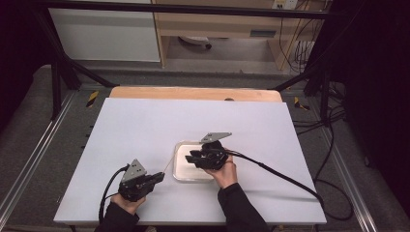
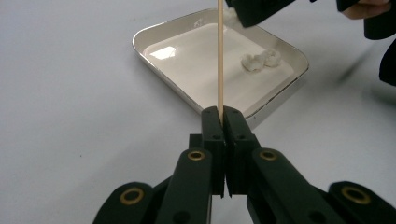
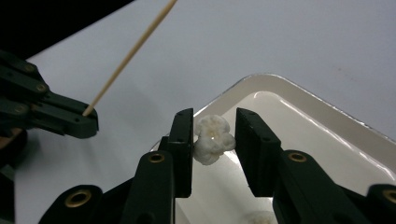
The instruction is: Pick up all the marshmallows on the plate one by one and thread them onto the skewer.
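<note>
My left gripper is shut on a thin wooden skewer that rises straight from its jaws; it rests near the table's front left. A shallow white tray lies just beyond it, with two pieces of popcorn at its far side. My right gripper hovers over the tray with a white piece of popcorn pinched between its pads, lifted off the tray floor. From the right gripper view the skewer slants up to the left, away from the left gripper.
The white tabletop spreads wide to the left of, right of and beyond the tray. A cable trails from the right gripper across the table's right side. Another popcorn piece lies in the tray below the right jaws.
</note>
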A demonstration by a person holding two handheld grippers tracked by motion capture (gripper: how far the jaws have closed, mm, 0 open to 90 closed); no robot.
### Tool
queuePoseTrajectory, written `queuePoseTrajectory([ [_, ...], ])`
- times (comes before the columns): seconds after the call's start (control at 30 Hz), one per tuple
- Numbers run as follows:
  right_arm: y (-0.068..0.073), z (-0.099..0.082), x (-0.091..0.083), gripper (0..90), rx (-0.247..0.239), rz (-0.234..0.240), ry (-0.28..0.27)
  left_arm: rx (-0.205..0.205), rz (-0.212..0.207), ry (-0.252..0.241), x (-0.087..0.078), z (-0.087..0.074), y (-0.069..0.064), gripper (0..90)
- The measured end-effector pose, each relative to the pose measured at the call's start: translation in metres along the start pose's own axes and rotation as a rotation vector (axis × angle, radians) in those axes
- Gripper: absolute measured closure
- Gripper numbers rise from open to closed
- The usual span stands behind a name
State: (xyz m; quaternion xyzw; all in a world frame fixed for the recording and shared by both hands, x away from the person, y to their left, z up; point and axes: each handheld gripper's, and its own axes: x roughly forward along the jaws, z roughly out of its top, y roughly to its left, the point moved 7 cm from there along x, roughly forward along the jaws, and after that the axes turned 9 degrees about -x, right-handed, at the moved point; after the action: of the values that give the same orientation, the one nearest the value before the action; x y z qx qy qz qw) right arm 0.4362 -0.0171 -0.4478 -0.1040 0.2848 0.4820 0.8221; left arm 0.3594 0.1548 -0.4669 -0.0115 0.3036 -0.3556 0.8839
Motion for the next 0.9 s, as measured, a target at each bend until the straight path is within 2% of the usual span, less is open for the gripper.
queuePoseTrajectory([
  [0.3,-0.009,0.013,-0.036,70.5,0.116,0.075,-0.129,0.021,-0.013,-0.014,-0.001,0.001,-0.009,88.2],
  [0.6,-0.014,0.025,-0.058,72.0,0.165,0.1,-0.237,0.057,-0.031,-0.026,0.0,0.001,-0.02,88.2],
  [0.73,-0.013,0.032,-0.063,72.1,0.187,0.134,-0.286,0.07,-0.037,-0.025,0.001,0.0,-0.024,88.2],
  [0.9,-0.011,0.036,-0.066,72.2,0.207,0.171,-0.316,0.078,-0.043,-0.024,0.002,0.0,-0.026,88.2],
])
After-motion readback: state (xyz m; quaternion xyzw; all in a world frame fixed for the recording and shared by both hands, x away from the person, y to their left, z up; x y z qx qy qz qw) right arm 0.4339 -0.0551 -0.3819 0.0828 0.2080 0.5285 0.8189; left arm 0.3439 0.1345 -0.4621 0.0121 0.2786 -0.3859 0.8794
